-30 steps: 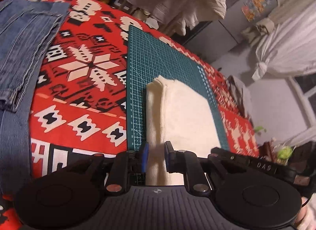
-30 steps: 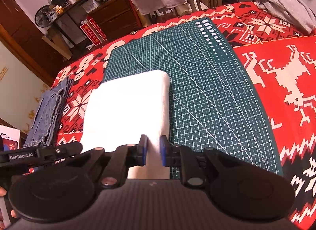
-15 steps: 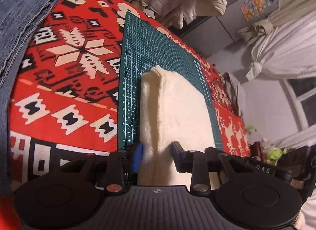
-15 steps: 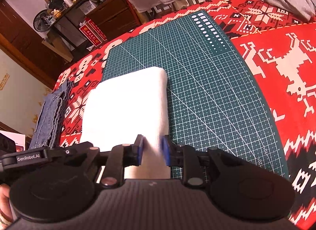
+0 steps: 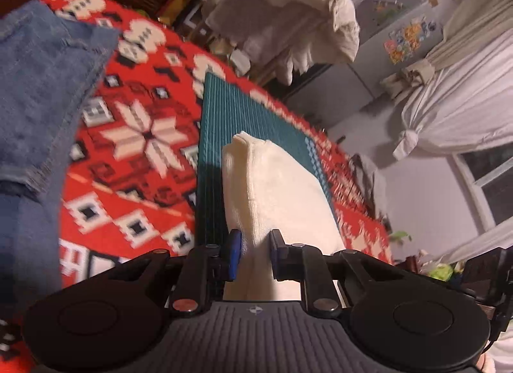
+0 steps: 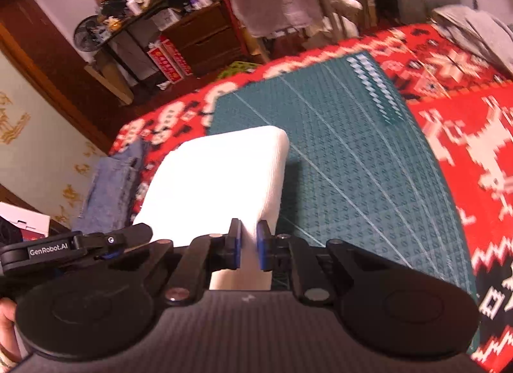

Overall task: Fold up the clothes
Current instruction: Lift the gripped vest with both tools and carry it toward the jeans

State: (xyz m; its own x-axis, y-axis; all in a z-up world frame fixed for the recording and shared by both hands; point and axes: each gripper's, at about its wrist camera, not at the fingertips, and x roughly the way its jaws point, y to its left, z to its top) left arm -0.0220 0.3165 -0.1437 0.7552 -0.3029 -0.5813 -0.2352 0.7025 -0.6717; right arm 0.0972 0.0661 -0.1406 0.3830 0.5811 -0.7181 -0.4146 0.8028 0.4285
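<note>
The only legible text is "GenRobot.AI", printed in white on the black arm of the left gripper (image 6: 77, 244) where it shows at the left edge of the right wrist view. The red boxes (image 6: 170, 63) by the wooden dresser (image 6: 198, 42) carry markings too blurred to read.

Green cutting mat (image 6: 352, 164) on red patterned blanket (image 5: 134, 135); cluttered wooden dresser (image 6: 198, 39) behind.
</note>
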